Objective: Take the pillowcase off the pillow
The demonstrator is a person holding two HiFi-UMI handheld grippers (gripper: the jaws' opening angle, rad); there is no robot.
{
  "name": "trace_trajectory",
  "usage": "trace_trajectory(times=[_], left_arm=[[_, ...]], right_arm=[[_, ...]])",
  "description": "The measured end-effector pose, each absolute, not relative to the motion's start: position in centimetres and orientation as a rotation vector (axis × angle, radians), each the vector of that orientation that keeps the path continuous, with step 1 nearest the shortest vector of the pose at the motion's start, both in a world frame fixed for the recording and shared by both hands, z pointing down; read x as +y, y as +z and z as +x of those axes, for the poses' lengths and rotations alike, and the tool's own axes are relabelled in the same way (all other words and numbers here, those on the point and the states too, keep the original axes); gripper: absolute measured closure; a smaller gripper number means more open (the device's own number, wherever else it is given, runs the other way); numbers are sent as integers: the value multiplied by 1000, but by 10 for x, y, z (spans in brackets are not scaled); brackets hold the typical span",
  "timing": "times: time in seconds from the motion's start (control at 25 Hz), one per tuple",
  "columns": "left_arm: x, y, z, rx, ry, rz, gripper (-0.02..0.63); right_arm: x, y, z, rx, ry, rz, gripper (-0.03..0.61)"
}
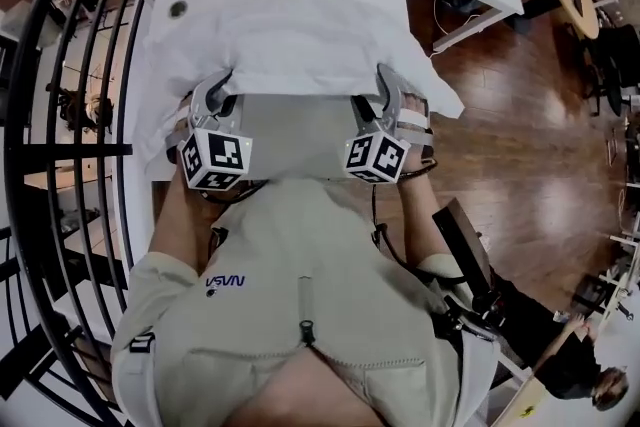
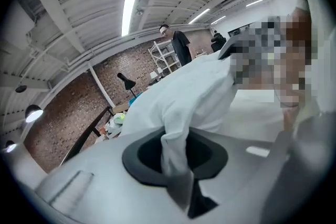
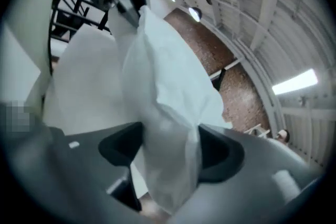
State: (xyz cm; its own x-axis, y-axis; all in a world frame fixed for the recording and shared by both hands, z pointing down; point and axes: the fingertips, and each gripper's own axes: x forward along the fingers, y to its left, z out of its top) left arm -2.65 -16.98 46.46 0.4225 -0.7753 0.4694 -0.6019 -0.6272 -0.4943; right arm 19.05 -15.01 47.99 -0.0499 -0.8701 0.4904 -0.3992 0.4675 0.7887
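While the pillowcase (image 1: 300,35) lies flat across the white surface (image 1: 158,35), both tools sit at its near edge, one towards each corner. The left tool (image 1: 222,83) is narrow, its jaws pinching a thin fold of the white fabric. The right tool (image 1: 386,83) stands wide, with a thick bunch of the same fabric passing loosely between its jaws.
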Motion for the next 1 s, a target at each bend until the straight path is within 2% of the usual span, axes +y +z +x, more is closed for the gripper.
trace_trajectory(times=[0.04,0.12,0.24,0.44,0.56,0.72,0.84,0.92,1.0], left_arm=[[-170,462,-25,1180,-1000,-2425,541],[-171,454,-23,1137,-999,-2401,554],[-179,423,-25,1099,-971,-2353,560],[-188,356,-26,998,-958,-2296,565],[-191,347,-25,933,-990,-2378,565],[-230,379,-20,955,-986,-2492,530],[-259,380,-15,1066,-832,-2444,488],[-261,362,-16,1154,-692,-2442,524],[-256,343,-17,1199,-581,-2468,534]], right_arm=[[-158,481,192,-1620,-600,1136,318],[-164,464,190,-1636,-611,1192,451],[-167,419,186,-1734,-587,1217,536],[-167,344,180,-1918,-467,1172,551],[-166,326,182,-1956,-376,1118,551],[-207,372,192,-1914,-218,1083,541],[-254,416,201,-1870,-223,1127,535],[-283,433,205,-1842,-282,1144,531],[-309,445,208,-1812,-333,1146,531]])
